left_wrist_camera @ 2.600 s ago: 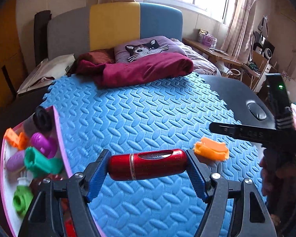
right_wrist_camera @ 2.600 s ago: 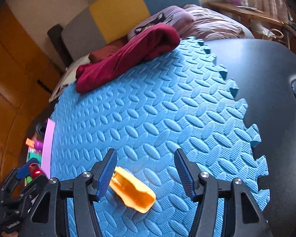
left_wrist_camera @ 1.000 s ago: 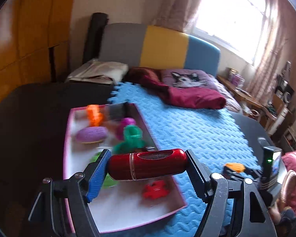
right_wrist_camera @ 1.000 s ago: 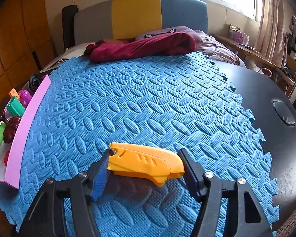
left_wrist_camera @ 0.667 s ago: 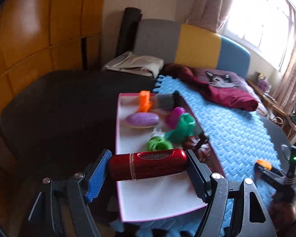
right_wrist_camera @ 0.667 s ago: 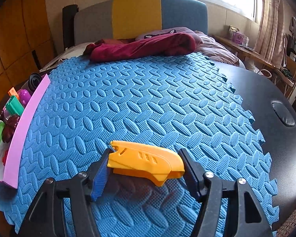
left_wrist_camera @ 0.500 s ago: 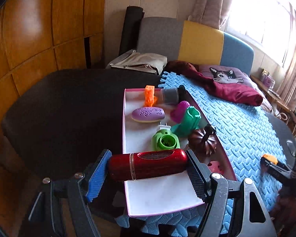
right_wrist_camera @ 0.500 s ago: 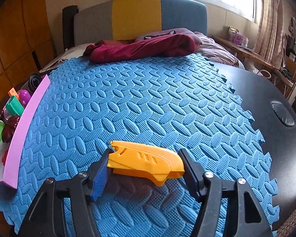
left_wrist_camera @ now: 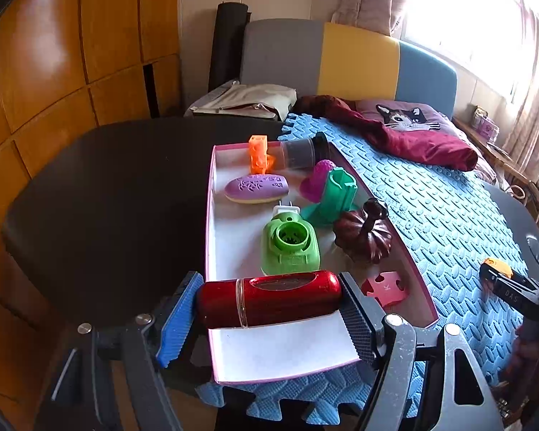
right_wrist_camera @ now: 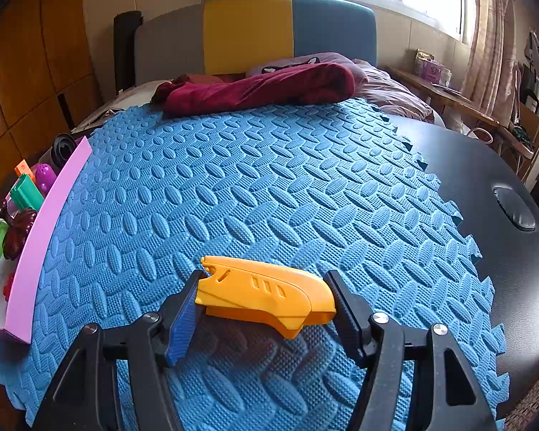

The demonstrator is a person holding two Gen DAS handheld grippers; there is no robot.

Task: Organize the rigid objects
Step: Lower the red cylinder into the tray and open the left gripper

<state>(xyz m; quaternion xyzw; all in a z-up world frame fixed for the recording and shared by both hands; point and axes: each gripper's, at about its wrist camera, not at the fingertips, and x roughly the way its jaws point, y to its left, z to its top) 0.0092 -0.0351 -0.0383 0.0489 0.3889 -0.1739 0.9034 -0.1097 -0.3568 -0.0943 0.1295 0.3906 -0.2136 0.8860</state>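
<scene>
- Holding a glossy red metal cylinder with rounded ends (left_wrist_camera: 269, 302) crosswise, the left gripper (left_wrist_camera: 269, 318) has its fingers clamped on the two ends; the cylinder hangs above the near, bare part of a shallow pink-walled tray with a white floor (left_wrist_camera: 269, 350).
- In the tray lie already a green plastic plug-in device (left_wrist_camera: 290, 248), a dark brown pumpkin-shaped piece (left_wrist_camera: 363, 239), a small flat red plastic piece (left_wrist_camera: 385, 288), a teal plastic holder (left_wrist_camera: 336, 195), a purple oval piece (left_wrist_camera: 257, 188) and an orange lattice block (left_wrist_camera: 258, 154).
- The step in hand looks like the placing of the cylinder into the tray; it is not yet set down.
- The next move, I judge, asks to lower it on the free white floor, clear of the green device just behind it, and then to part the fingers. Being round, it may roll.
- The right gripper (right_wrist_camera: 266, 305) has its fingers pressed on the ends of an orange plastic shell with small slots (right_wrist_camera: 266, 296), held low over the blue textured foam mat (right_wrist_camera: 269, 179), well apart from the tray.
- The mat lies on a dark surface (right_wrist_camera: 503, 165). This orange piece probably goes to the tray afterwards.
</scene>
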